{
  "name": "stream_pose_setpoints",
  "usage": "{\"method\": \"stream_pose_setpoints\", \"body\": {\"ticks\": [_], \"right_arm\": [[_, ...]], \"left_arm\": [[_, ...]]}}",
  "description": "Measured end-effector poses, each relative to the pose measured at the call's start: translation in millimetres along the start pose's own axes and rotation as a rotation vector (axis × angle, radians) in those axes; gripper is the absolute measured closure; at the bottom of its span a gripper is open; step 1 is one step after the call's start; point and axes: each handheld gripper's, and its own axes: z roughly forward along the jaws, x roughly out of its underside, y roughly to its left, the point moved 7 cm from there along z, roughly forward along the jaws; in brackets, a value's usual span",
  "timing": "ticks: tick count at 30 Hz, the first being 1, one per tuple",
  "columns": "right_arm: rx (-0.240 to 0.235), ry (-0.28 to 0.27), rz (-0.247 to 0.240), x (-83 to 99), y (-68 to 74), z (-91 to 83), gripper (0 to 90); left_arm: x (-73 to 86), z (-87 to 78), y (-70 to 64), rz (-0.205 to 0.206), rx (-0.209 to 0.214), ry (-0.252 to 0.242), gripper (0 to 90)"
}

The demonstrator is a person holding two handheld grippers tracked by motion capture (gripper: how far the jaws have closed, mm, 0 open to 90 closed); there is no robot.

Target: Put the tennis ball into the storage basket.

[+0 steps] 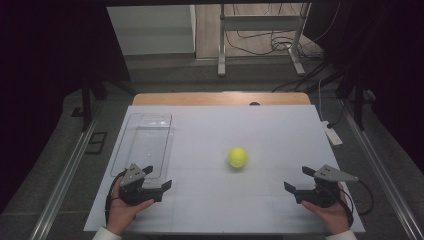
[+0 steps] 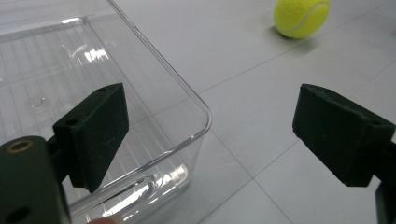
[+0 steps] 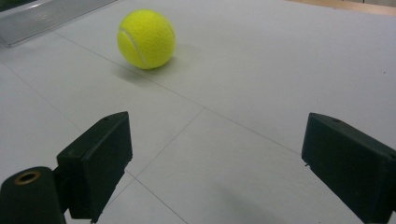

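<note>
At far left of the white surface, a clear plastic tray lies lengthwise, empty. Left gripper sits at the tray's near right corner, jaws spread wide, nothing between them. From the left gripper view, one jaw hangs over the tray interior, the other over bare surface beyond the rim; whether a jaw touches the wall I cannot tell.

Centre: tennis ball, yellow-green, resting alone on the surface, well apart from both grippers and right of the tray. Left gripper view catches the ball at upper right.

Right: right gripper near the front right edge, jaws released and wide, empty. Its view looks toward the ball, ahead and to the left, nothing in between.

Risks, judged from this layout:
- Ball is round and free on a smooth surface. A jaw nudging it off-centre would likely send it rolling, possibly off the edge.
- Closing high or low of the ball's widest part could squeeze it out of the jaws.
- Left gripper's jaw inside the tray could hook the rim and drag or tip the light tray if lifted carelessly.
</note>
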Motion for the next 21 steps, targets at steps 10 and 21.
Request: {"method": "stream_pose_setpoints", "body": {"ticks": [10,21], "right_arm": [[0.004,0.004,-0.007,0.2,2.0,0.5,9.4],[0.003,0.002,-0.008,-1.7,7.7,-0.6,9.8]], "left_arm": [[0.0,-2.8,0.4,0.004,-0.004,-0.005,11.7],[2.3,-6.7,-0.6,0.022,-0.014,-0.005,11.6]]}}
